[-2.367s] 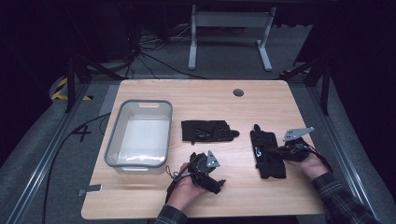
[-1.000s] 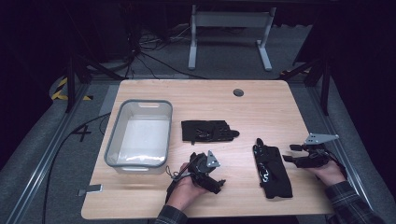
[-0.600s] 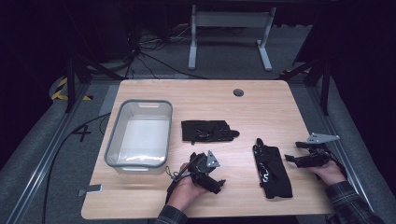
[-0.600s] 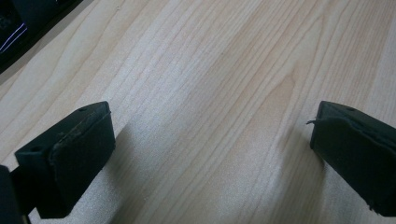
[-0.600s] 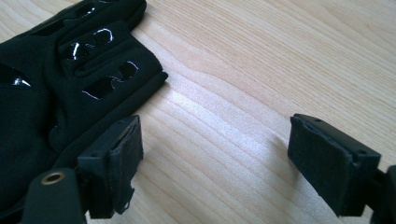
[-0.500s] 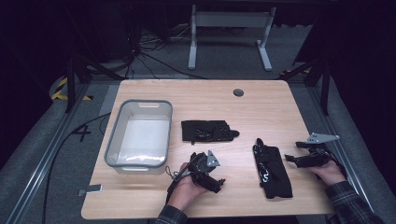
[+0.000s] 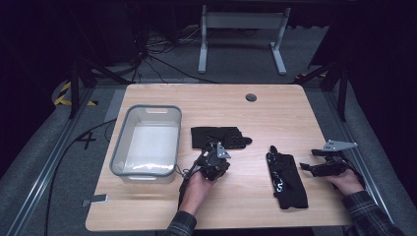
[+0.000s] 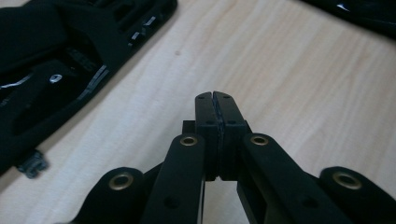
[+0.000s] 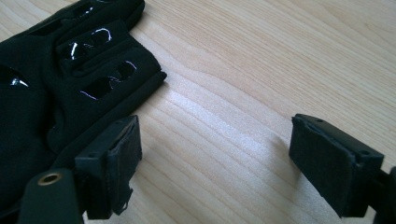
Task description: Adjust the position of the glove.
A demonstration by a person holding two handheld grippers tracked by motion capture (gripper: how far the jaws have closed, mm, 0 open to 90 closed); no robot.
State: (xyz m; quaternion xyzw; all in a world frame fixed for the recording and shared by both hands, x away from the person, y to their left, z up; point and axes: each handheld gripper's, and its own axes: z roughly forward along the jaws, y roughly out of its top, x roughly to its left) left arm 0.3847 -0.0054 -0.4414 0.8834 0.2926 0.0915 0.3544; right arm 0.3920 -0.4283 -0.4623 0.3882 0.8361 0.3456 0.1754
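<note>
On the light wooden table (image 7: 305, 105) lie two black fabric gloves: one flat glove (image 7: 219, 136) near the middle and one long glove (image 7: 286, 178) toward the right. One clear plastic bin with a grey rim (image 7: 145, 143) stands at the left. Two black hand-held grippers are in view, the left (image 7: 215, 162) and the right (image 7: 325, 166).

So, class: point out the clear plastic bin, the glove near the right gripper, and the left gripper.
clear plastic bin (image 7: 147, 109), high view, far rim.
right-hand glove (image 7: 287, 179), high view, middle of its back.
left gripper (image 8: 215, 97), left gripper view, tips of its shut jaws.
</note>
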